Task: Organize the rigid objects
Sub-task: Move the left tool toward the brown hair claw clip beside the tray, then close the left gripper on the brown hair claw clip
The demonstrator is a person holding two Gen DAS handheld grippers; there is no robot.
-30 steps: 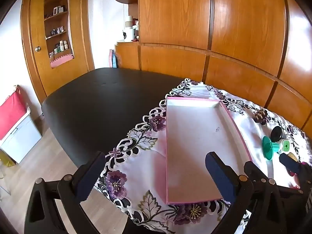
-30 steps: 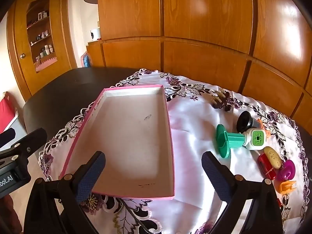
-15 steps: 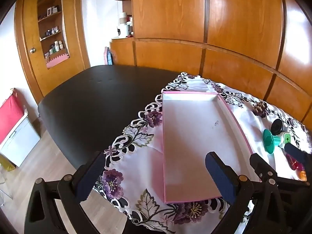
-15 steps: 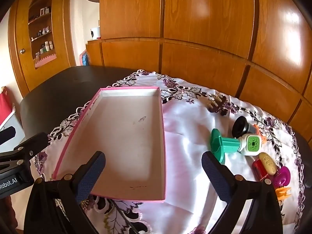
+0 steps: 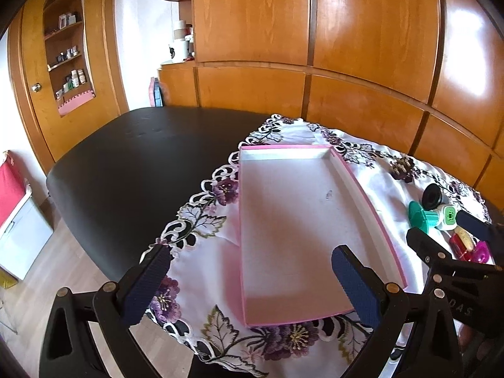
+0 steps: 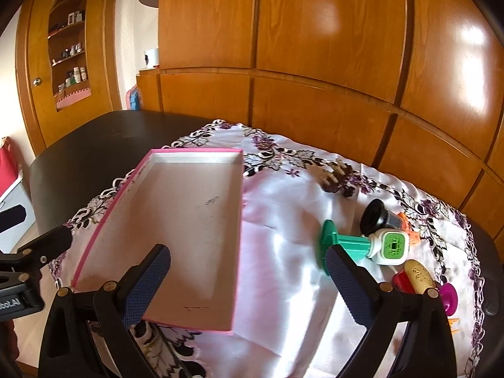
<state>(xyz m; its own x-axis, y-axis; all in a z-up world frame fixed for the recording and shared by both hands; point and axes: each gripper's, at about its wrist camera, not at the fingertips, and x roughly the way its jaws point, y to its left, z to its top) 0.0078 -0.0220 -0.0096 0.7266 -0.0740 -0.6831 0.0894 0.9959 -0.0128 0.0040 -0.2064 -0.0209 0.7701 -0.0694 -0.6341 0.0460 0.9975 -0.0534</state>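
Likely a home dining room, wooden wall cabinets (image 5: 315, 31), floral tablecloth (image 5: 201, 220), knick-knack shelf niche (image 5: 67, 50)

Glossy wood panelling (image 5: 371, 47) fills the upper right of both views, with bright glare patches on it. At upper left stands a wooden door (image 5: 66, 72) with a round knob and an arched niche of small shelves. White wall (image 5: 138, 31) shows beside it. The dark tabletop (image 5: 132, 157) spans the middle left; pale wood floor (image 5: 37, 280) lies at lower left.

Black tongs (image 5: 250, 282) with ribbed blue pads (image 5: 148, 283), brass rivets
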